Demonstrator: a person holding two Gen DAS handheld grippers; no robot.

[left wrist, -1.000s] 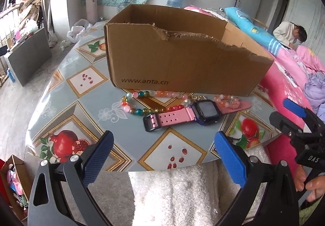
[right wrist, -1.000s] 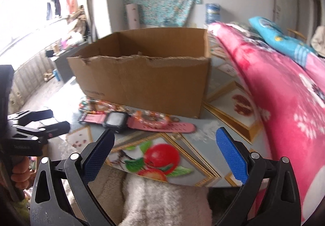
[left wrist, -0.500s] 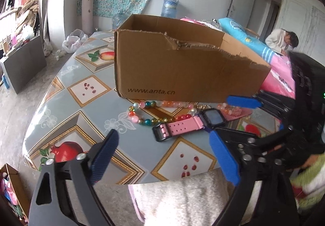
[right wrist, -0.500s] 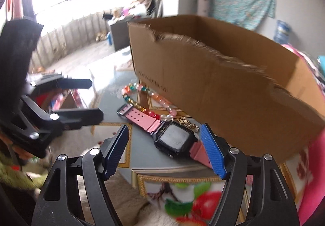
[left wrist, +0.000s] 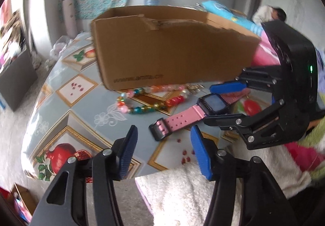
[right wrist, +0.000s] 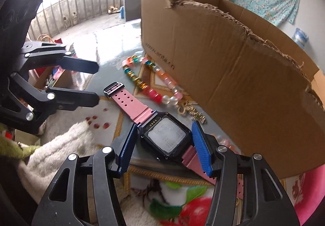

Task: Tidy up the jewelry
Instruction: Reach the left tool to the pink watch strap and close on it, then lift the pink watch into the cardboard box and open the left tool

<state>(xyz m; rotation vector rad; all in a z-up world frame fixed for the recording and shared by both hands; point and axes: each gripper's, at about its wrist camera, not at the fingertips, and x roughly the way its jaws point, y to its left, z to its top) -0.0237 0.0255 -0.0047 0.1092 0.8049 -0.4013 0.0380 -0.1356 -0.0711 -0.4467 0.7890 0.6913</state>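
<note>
A watch [right wrist: 166,138] with a black case and pink strap lies on the patterned table [left wrist: 81,104] in front of a torn cardboard box [left wrist: 172,49]. My right gripper [right wrist: 165,144] is closing, and its blue pads [right wrist: 200,144] touch both sides of the watch case. In the left wrist view the right gripper [left wrist: 209,104] straddles the watch [left wrist: 213,104] from the right. My left gripper [left wrist: 164,146] is also closing. The strap's buckle end [left wrist: 160,130] lies just ahead of its tips, untouched. A colourful bead bracelet [left wrist: 142,104] lies between watch and box.
A small gold chain [right wrist: 189,110] lies by the box wall, and pink beads [right wrist: 223,142] show behind the right finger. A white fluffy cloth [left wrist: 182,189] covers the near table edge. A pink blanket [right wrist: 312,185] lies to the right. A person [left wrist: 270,16] sits far back.
My right gripper swung in from the right, rolled, and narrowed its jaws around the watch case. The left gripper's jaws narrowed and it rolled slightly, staying near the strap end.
</note>
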